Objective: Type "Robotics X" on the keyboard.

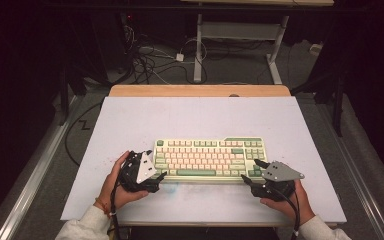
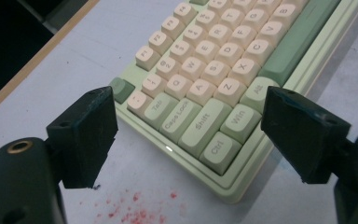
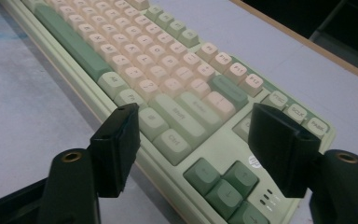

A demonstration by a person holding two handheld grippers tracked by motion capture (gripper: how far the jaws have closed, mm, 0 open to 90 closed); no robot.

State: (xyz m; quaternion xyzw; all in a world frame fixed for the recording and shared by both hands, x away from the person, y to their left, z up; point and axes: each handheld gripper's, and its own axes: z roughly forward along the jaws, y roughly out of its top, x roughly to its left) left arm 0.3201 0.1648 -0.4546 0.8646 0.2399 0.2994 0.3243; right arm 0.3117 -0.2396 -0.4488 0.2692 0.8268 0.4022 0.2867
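The pale green rectangular keyboard with cream and darker green keycaps (image 1: 209, 158) lies flat near the front middle of the grey-white bench top (image 1: 130, 120), its long side parallel to the front edge of the bench.

**Left gripper.** The left gripper (image 1: 161, 175) sits at the keyboard's left front corner. In the left gripper view its jaws stand open, one on each side of the corner by the Ctrl key (image 2: 219, 149), with no pad pressing on the case. A scatter of red specks (image 2: 135, 210) marks the bench just in front of this corner.

**Right gripper.** The right gripper (image 1: 252, 172) is at the right front corner, by the dark green arrow keys (image 3: 223, 184). Its jaws are open and straddle the right end of the case; the pads stand clear of it and nothing is clamped.

**Step in hand.** Judged from the placement, both grippers are lined up on opposite front corners ahead of a two-handed grasp of the keyboard. The grasp itself is not yet made.

**Next move calls for:**
1. Advancing each gripper until the case edge lies well between the pads, not the keycaps alone.
2. Closing both at matching depth, so the case does not twist.
3. Keeping both hands level once the keyboard is lifted or slid; an uneven pull would probably pivot it about one corner.
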